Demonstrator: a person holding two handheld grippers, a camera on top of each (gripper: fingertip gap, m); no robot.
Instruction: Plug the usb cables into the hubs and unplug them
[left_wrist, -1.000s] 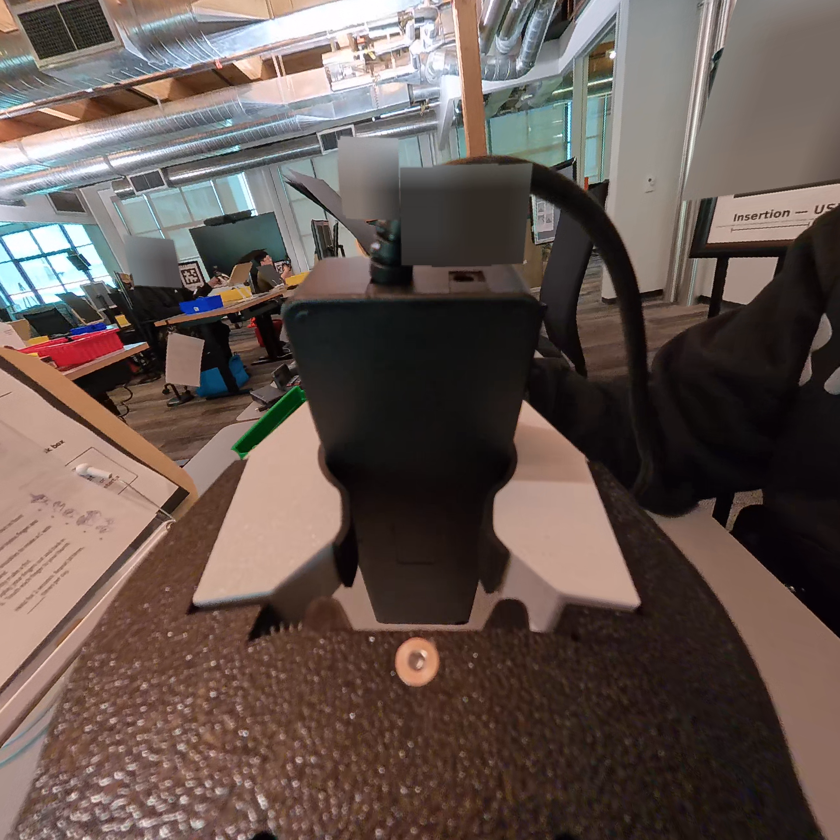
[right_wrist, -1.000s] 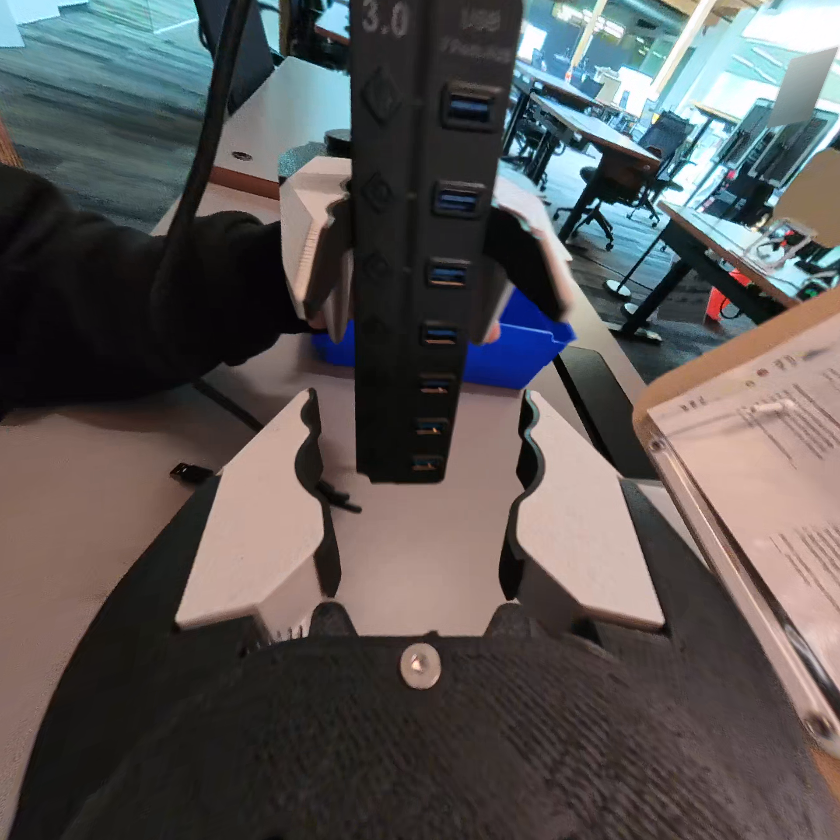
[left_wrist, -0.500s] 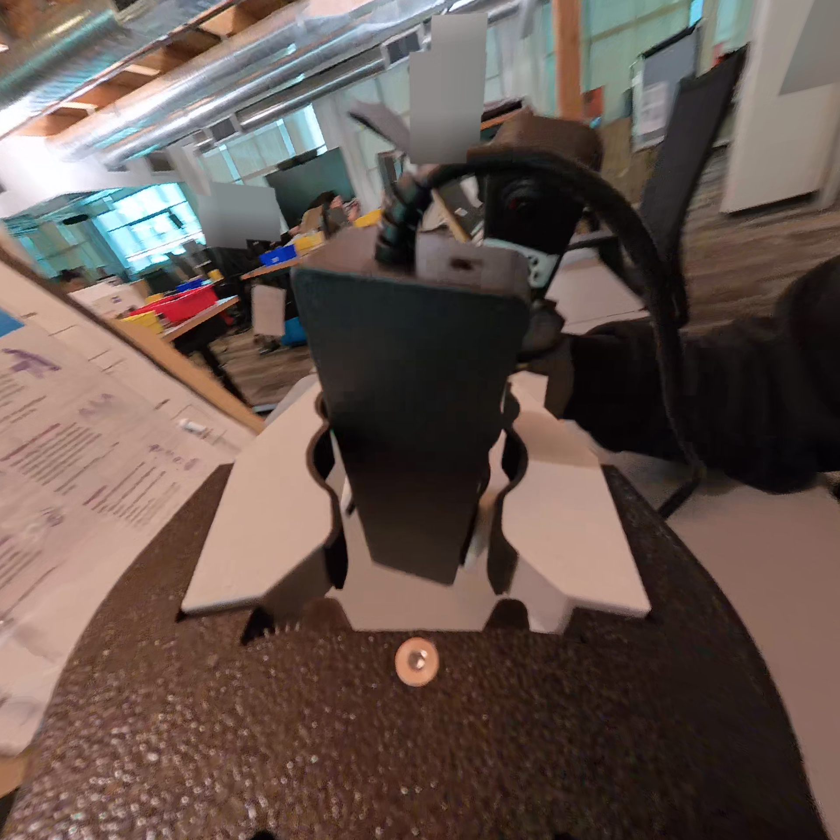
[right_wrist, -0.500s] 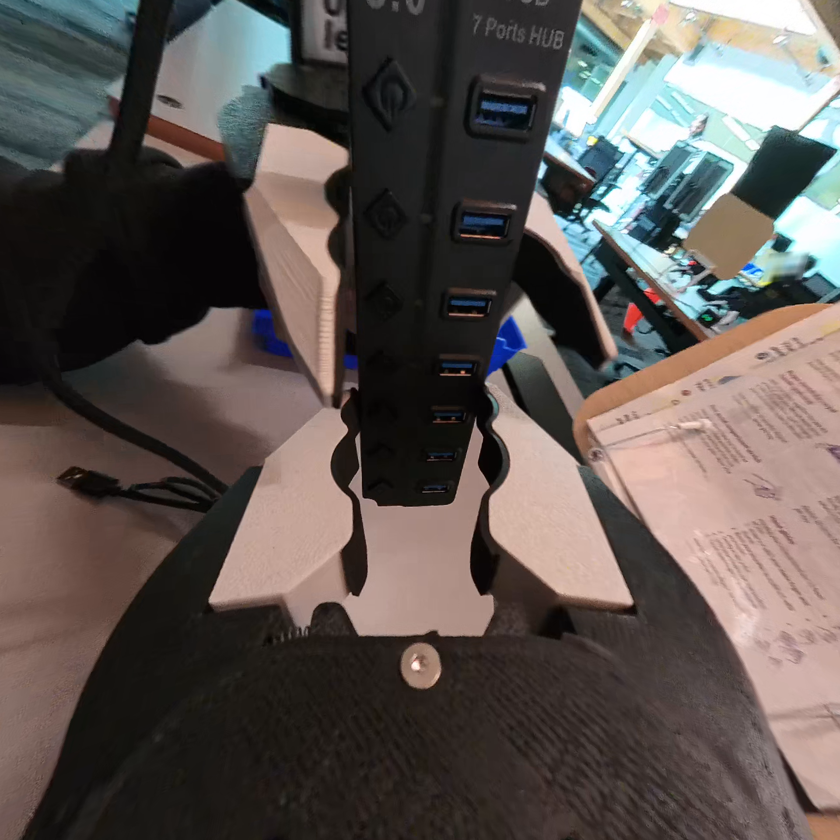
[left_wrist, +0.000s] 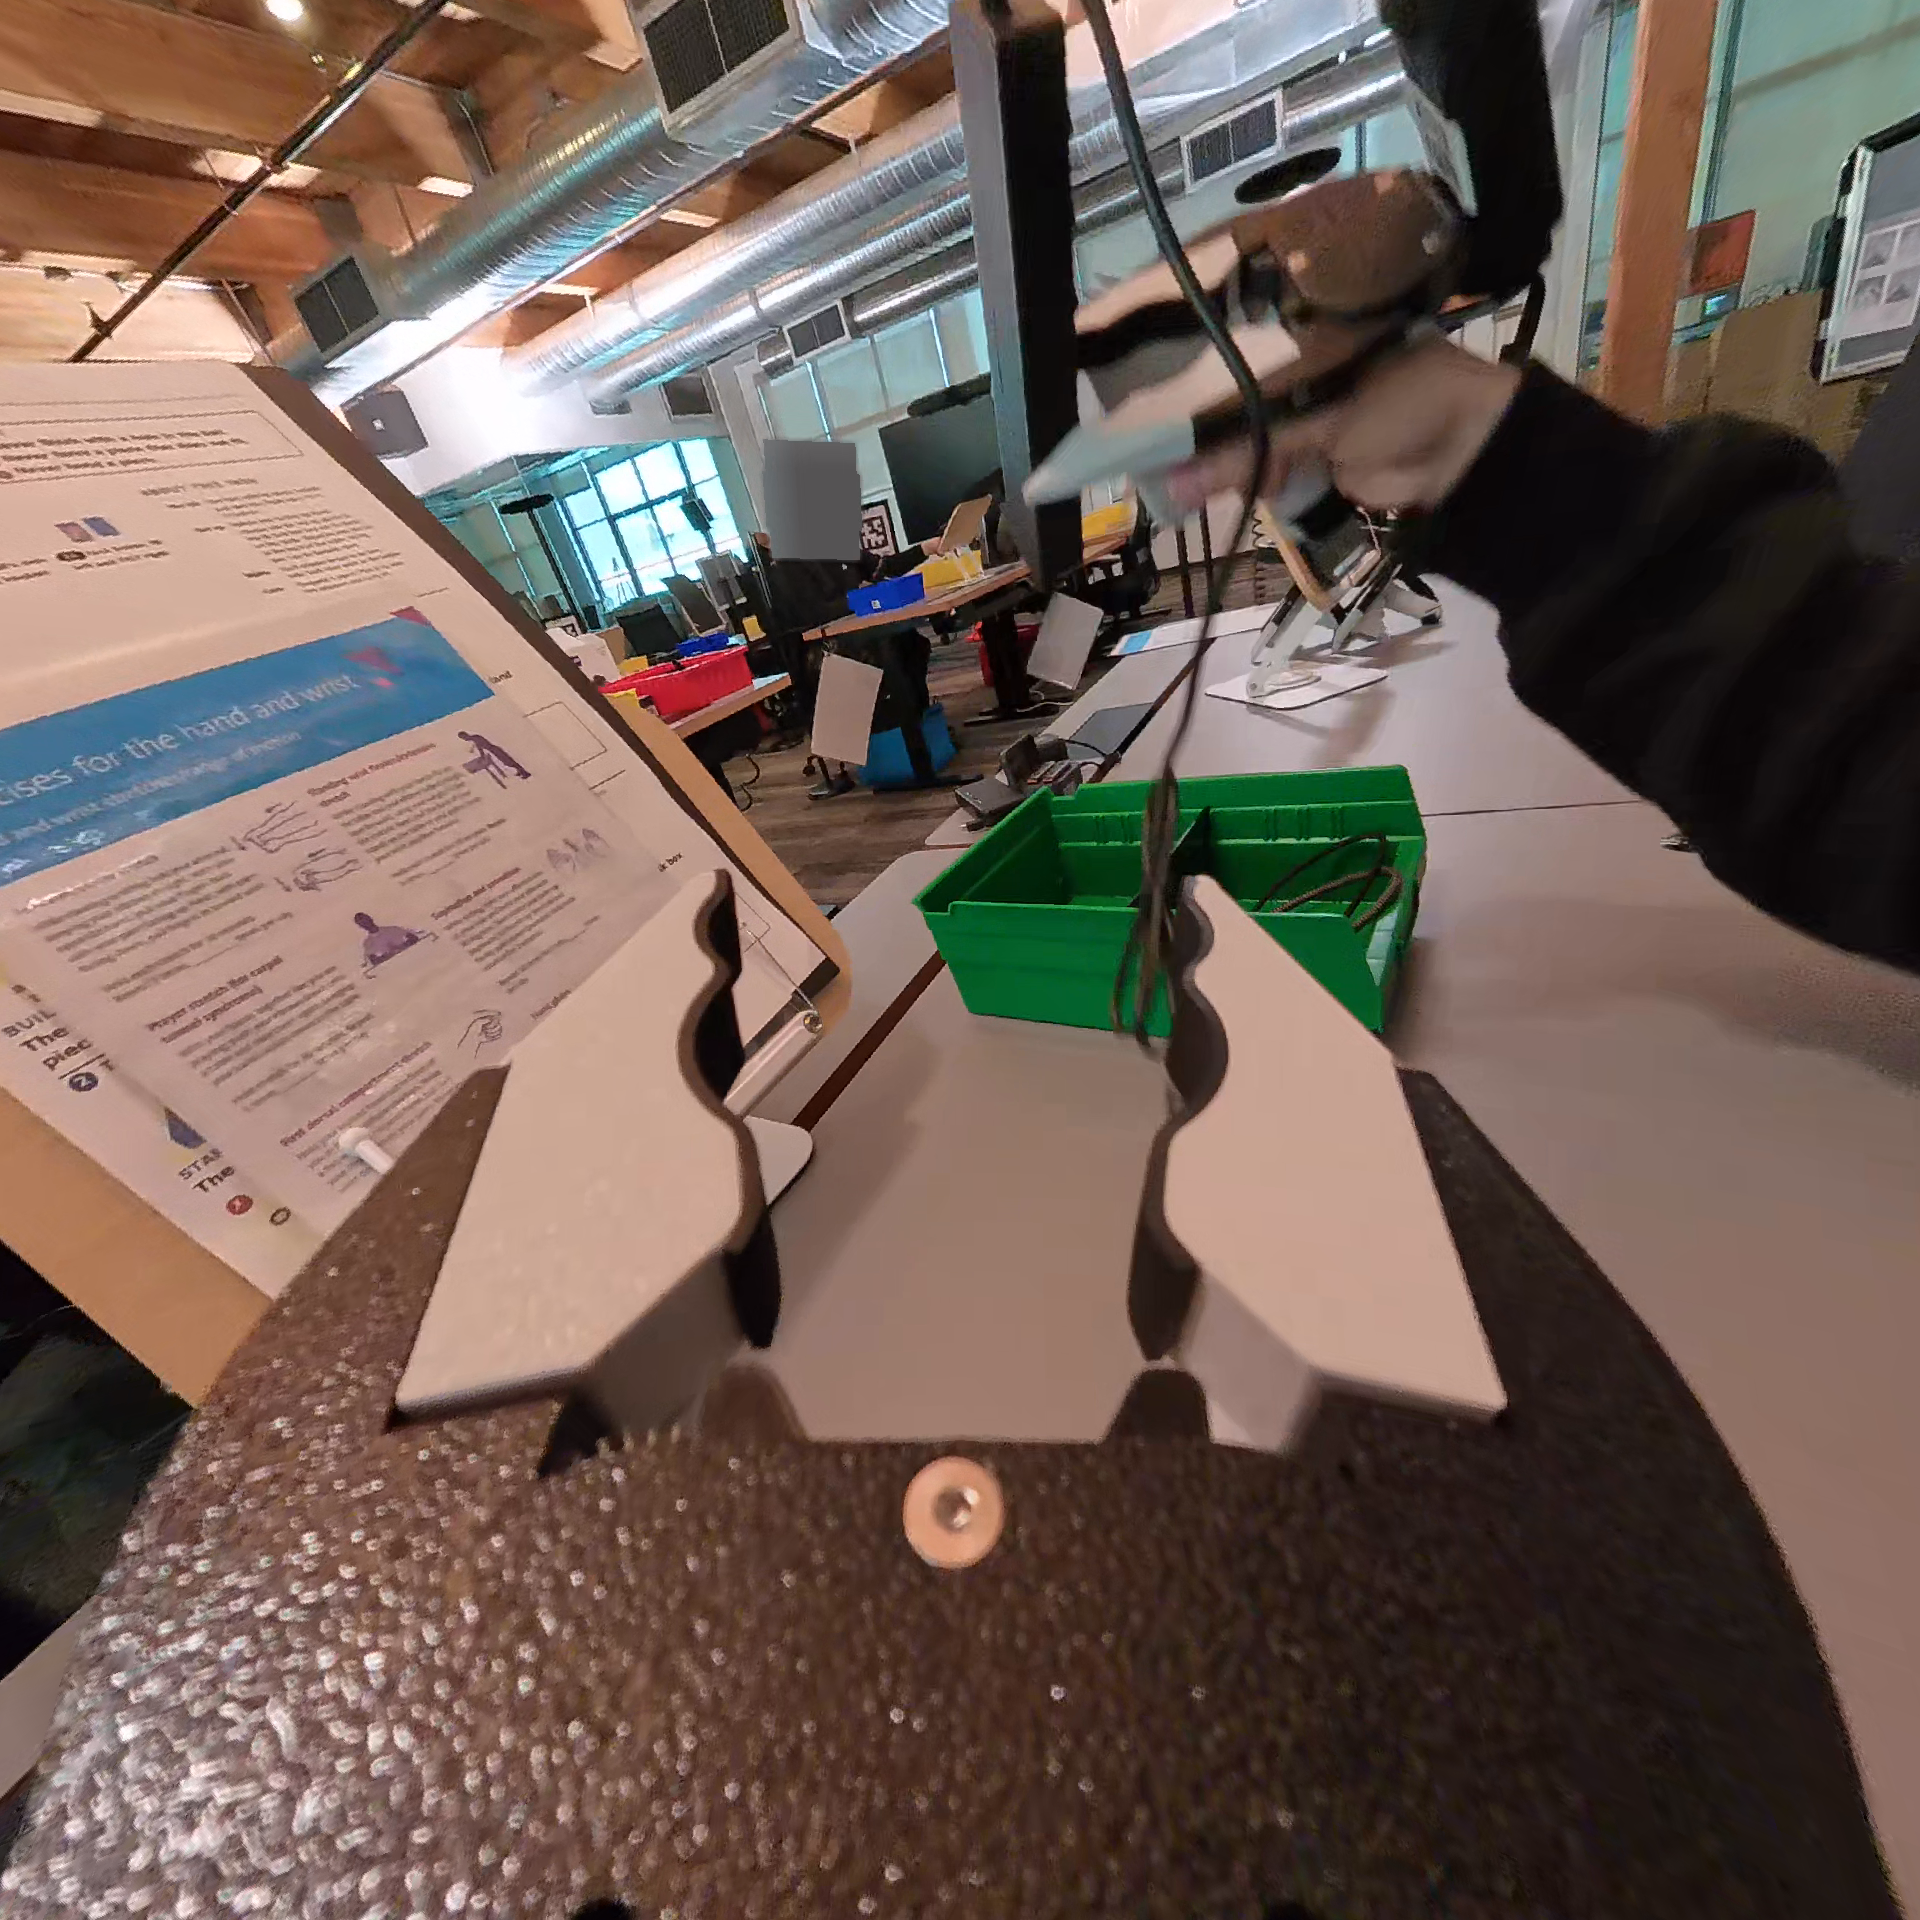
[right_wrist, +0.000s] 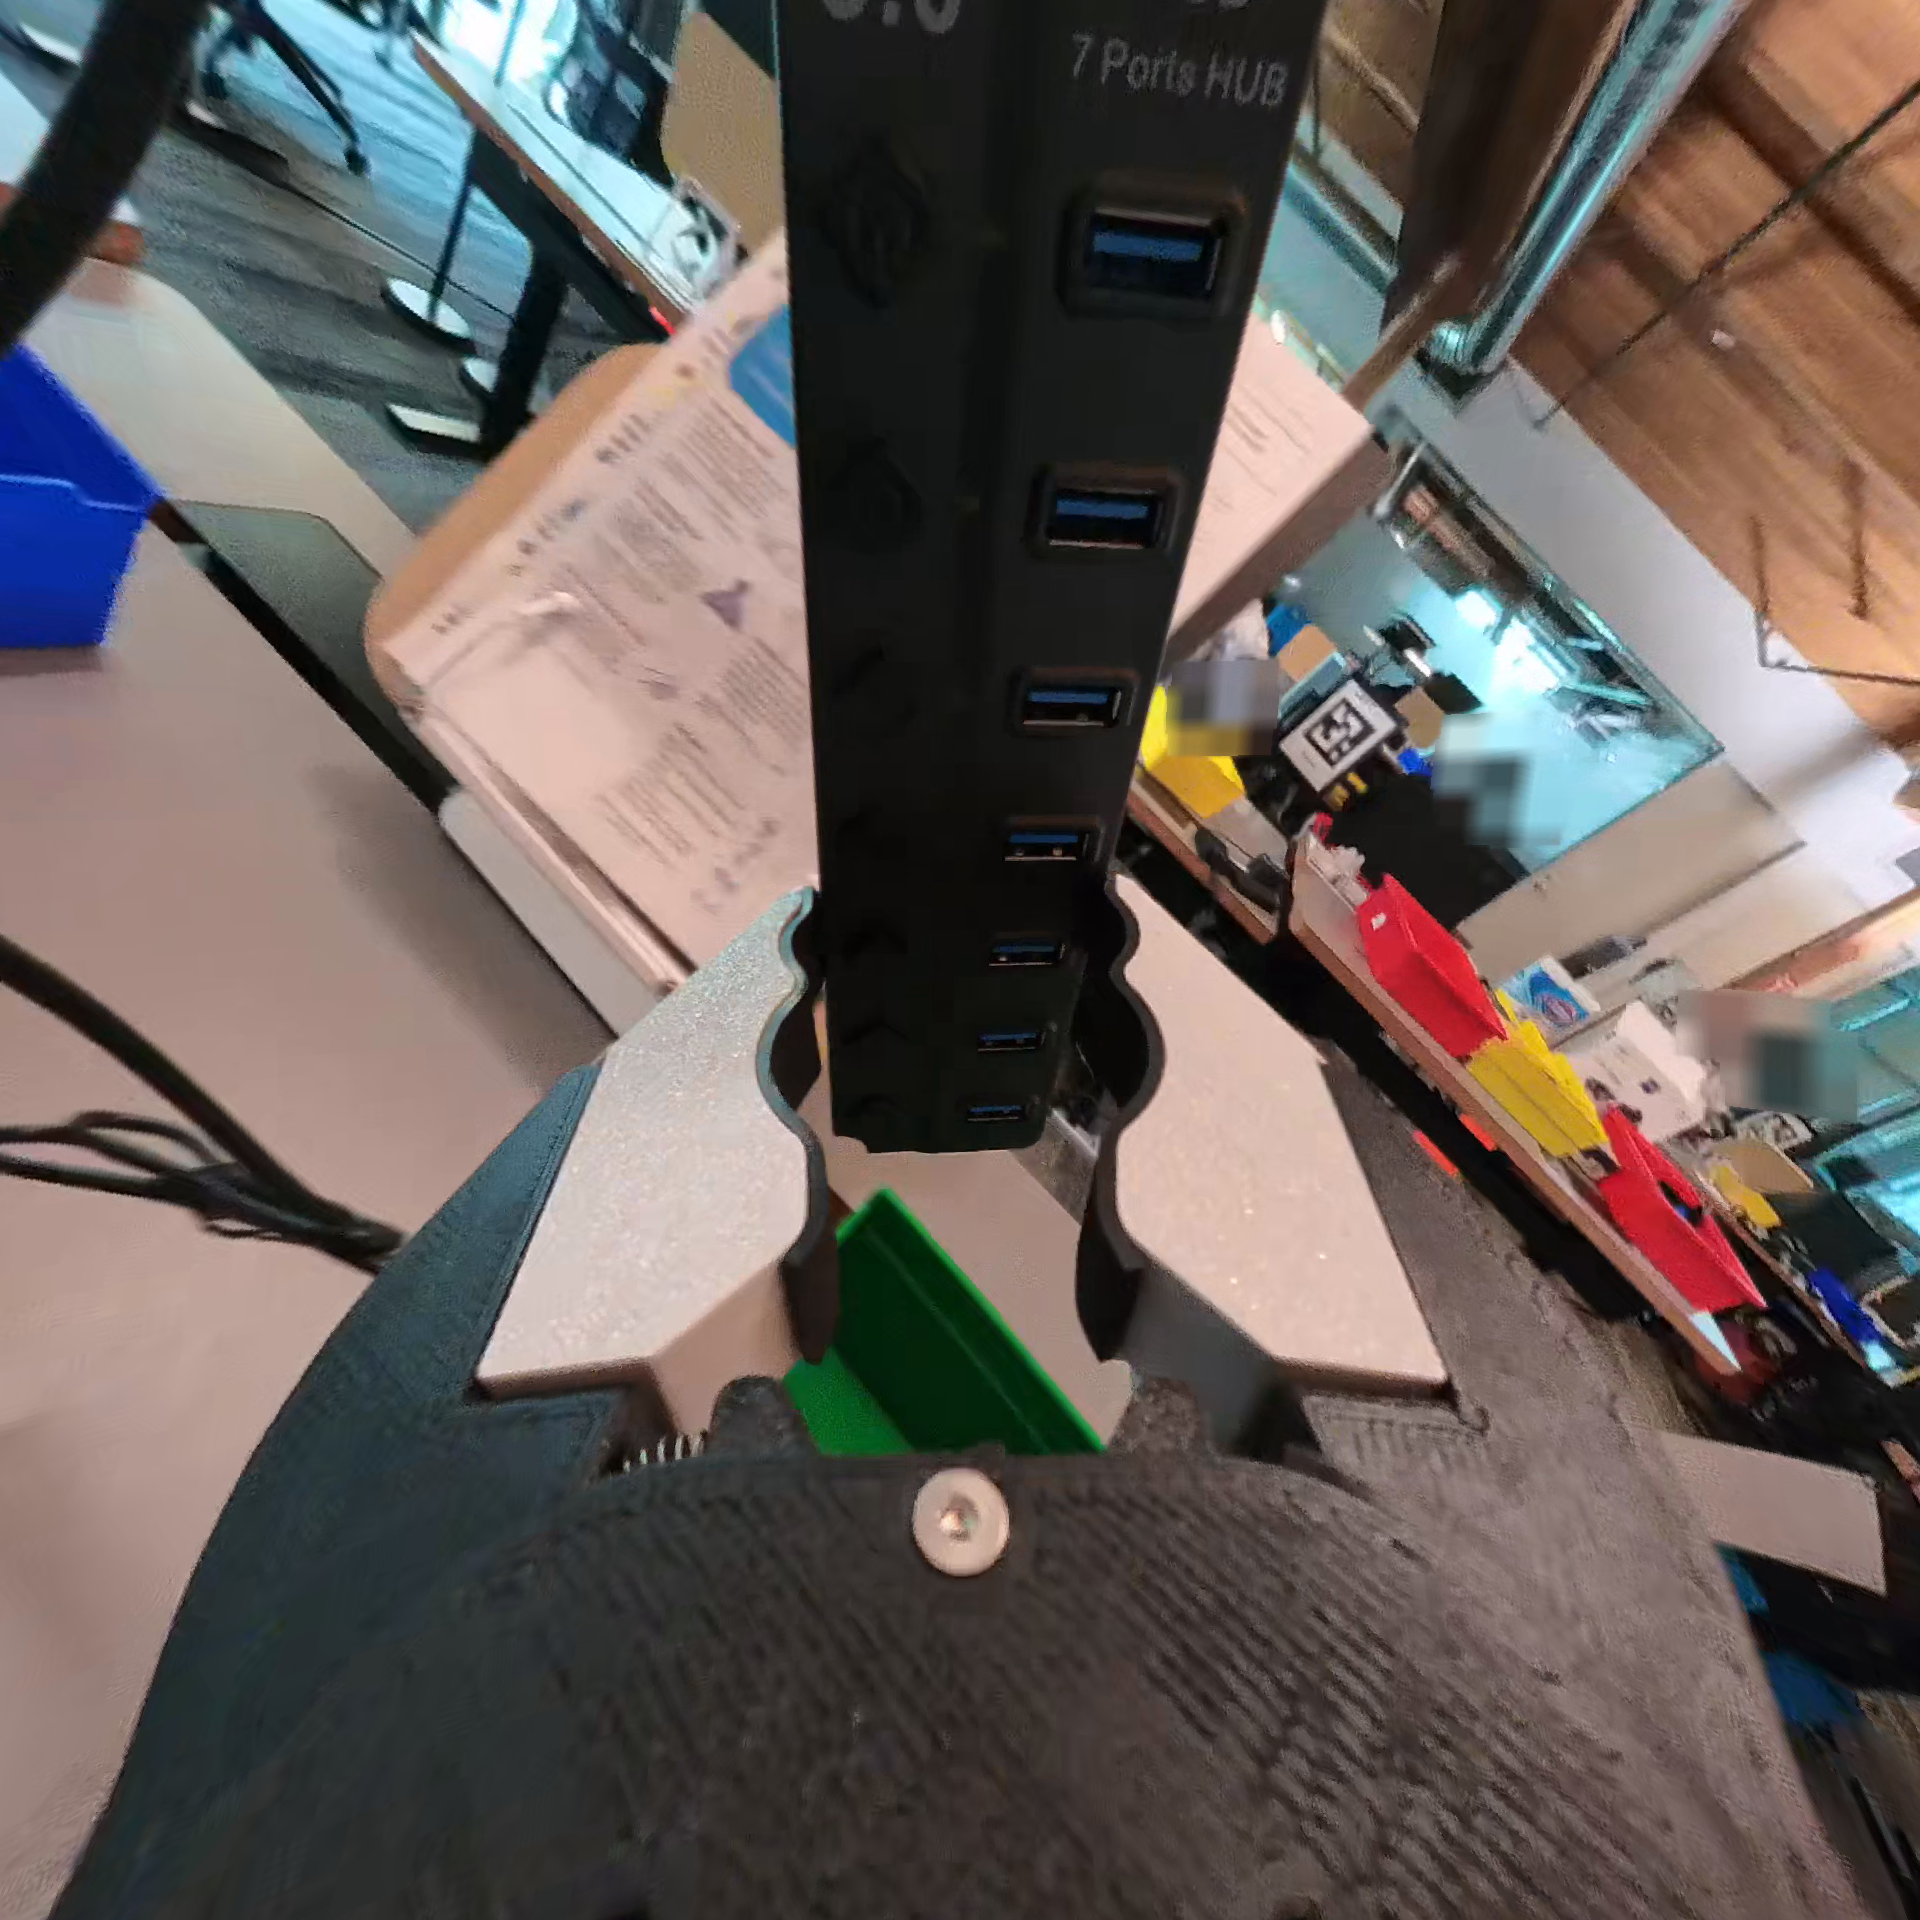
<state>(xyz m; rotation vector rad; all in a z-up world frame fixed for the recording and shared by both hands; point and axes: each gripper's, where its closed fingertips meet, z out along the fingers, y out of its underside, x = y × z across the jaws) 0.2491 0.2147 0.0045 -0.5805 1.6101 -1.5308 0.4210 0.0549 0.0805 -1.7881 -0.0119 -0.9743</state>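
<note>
My left gripper (left_wrist: 956, 914) is open and empty above the grey table (left_wrist: 1558, 935). My right gripper (right_wrist: 956, 935) is shut on the lower end of a long black USB hub (right_wrist: 935, 623) with several blue ports; both pads press its sides. In the left wrist view the hub (left_wrist: 1023, 312) hangs high up in the right gripper (left_wrist: 1132, 436), which a hand in a dark sleeve holds. The hub's thin black cable (left_wrist: 1153, 883) dangles down past my left gripper's right fingertip. More black cables (right_wrist: 156, 1174) lie on the table at the left.
A green divided bin (left_wrist: 1060, 956) with a coiled cable stands just beyond my left gripper; it also shows in the right wrist view (right_wrist: 914, 1351). A clipboard stand with printed sheets (left_wrist: 312, 831) is at the left. A blue bin (right_wrist: 52, 520) sits far left.
My left gripper opened, let go of the hub and drew back and down. My right gripper closed on the hub's lower end and carried it up and away over the green bin.
</note>
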